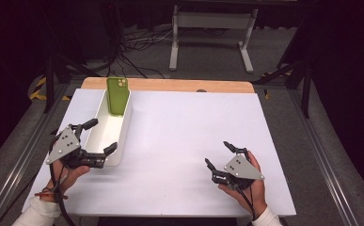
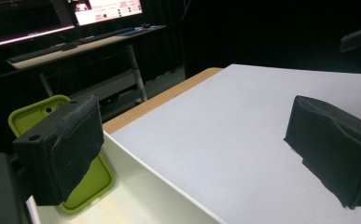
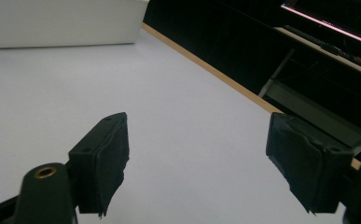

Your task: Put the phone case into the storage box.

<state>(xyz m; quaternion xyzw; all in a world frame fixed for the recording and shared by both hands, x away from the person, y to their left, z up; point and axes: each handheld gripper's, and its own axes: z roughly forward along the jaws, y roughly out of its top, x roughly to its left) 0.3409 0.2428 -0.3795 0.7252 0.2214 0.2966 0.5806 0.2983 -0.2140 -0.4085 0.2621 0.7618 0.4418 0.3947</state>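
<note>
I see the white worktop (image 1: 189,141) from above, with a strip of bare wood along its far edge. A long white bin (image 1: 105,134) sits on its left part, running away from me. A green phone (image 1: 117,95) leans upright against the far end of the bin, its camera lenses at the top and its lower end down inside.

My left gripper (image 1: 100,136) is at the near end of the bin, jaws spread wide. The bin's near end lies between them: one jaw is by its left wall and the other by its near right corner. I cannot tell whether either jaw touches the wall. In the left gripper view the left pad (image 2: 59,149) hangs over the bin's inside (image 2: 136,196) with the phone (image 2: 82,182) partly hidden behind it, and the right pad (image 2: 336,149) is out over the bare worktop (image 2: 225,126). Nothing is held.

My right gripper (image 1: 218,153) is well apart from the bin, over the near right part of the worktop, held in the hand (image 1: 248,186). Its jaws are also wide and hold nothing. In the right gripper view the two pads (image 3: 103,158) frame bare white surface (image 3: 178,116), and the bin (image 3: 61,23) shows at the upper left.

Beyond the worktop I see a grey floor with cables and a white stand (image 1: 212,33).
</note>
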